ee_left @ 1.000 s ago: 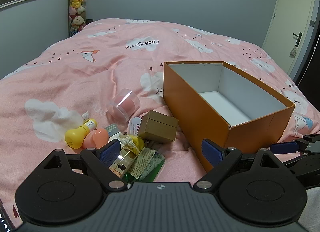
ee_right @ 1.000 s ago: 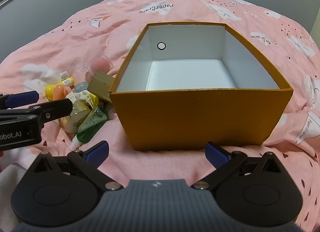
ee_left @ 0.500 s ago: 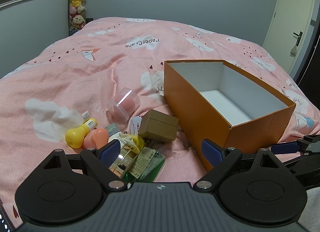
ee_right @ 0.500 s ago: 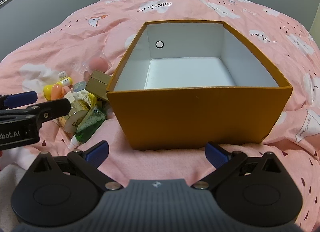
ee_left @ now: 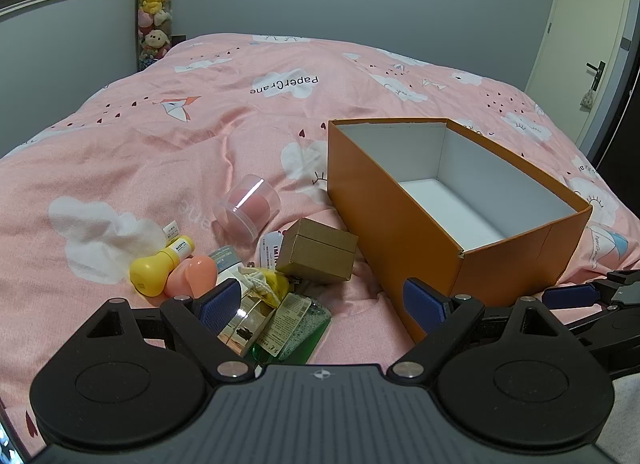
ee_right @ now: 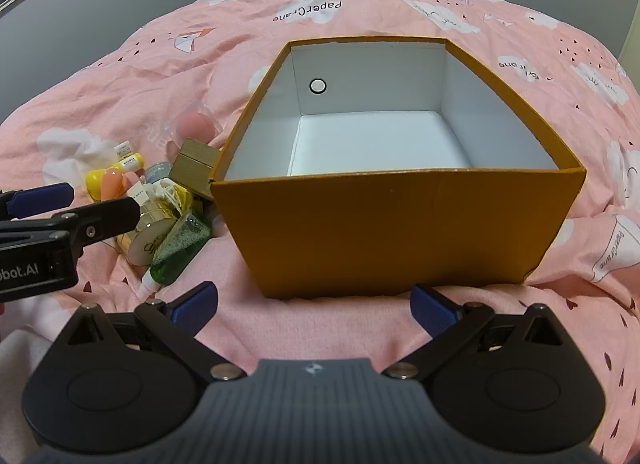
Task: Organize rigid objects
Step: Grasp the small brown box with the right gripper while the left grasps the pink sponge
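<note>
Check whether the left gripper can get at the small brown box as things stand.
Probably yes: the left gripper is open, and the small brown box sits just ahead with its top uncovered, though the orange box crowds its right side.

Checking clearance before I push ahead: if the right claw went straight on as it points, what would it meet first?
Most likely the near orange wall of the open box, directly ahead of the open right claw; depth is unclear.
</note>
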{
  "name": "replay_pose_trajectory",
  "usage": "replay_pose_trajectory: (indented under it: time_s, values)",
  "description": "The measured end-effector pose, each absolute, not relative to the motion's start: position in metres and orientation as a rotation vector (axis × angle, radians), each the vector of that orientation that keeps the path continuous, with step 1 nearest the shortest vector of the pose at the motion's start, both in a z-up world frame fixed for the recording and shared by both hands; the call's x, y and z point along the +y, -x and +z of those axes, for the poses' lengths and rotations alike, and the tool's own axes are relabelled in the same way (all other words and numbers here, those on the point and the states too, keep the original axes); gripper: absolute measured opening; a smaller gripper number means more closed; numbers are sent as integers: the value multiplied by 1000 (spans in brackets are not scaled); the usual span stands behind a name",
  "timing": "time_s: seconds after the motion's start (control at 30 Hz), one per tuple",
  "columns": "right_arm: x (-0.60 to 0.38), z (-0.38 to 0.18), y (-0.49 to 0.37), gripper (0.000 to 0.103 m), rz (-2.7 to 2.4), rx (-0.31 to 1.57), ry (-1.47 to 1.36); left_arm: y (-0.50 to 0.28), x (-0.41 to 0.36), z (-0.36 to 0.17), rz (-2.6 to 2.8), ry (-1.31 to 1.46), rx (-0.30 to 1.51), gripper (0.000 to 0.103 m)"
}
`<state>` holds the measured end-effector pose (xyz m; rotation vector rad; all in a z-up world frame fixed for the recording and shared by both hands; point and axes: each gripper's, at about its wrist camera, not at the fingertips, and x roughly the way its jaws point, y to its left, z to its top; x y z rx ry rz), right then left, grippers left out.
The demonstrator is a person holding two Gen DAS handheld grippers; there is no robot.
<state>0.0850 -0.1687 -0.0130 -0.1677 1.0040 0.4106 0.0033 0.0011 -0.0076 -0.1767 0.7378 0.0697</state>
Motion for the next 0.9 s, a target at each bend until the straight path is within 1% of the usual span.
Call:
replay_pose_trajectory:
  time_s: [0.3,0.37,0.5,0.57,0.63,0.67,0.77,0.8,0.83,0.9]
  values:
    - [-166,-11,-87,100,436,1006,184,-5,9,-7,65,205,742,103]
    - [-164,-5,-88,100,455,976,200,-5,14,-7,71,222,742,99]
    - [-155,8,-91,100,515,897,270,-7,28,-8,77,264,763,86]
    - [-147,14,-92,101,547,871,309,-8,35,-7,96,261,769,84]
    - [-141,18,-95,100,595,868,321,-9,41,-6,107,250,774,78]
    - [-138,20,-96,100,616,870,329,-9,45,-5,107,247,779,78]
    - [-127,28,-91,94,664,859,386,-11,54,-4,107,246,796,74]
    - [-123,32,-88,85,680,839,407,-11,57,-4,107,242,801,72]
    - [-119,36,-83,81,700,817,431,-12,60,-4,108,236,807,71]
    - [-113,44,-81,81,725,784,464,-13,64,-6,105,231,821,68]
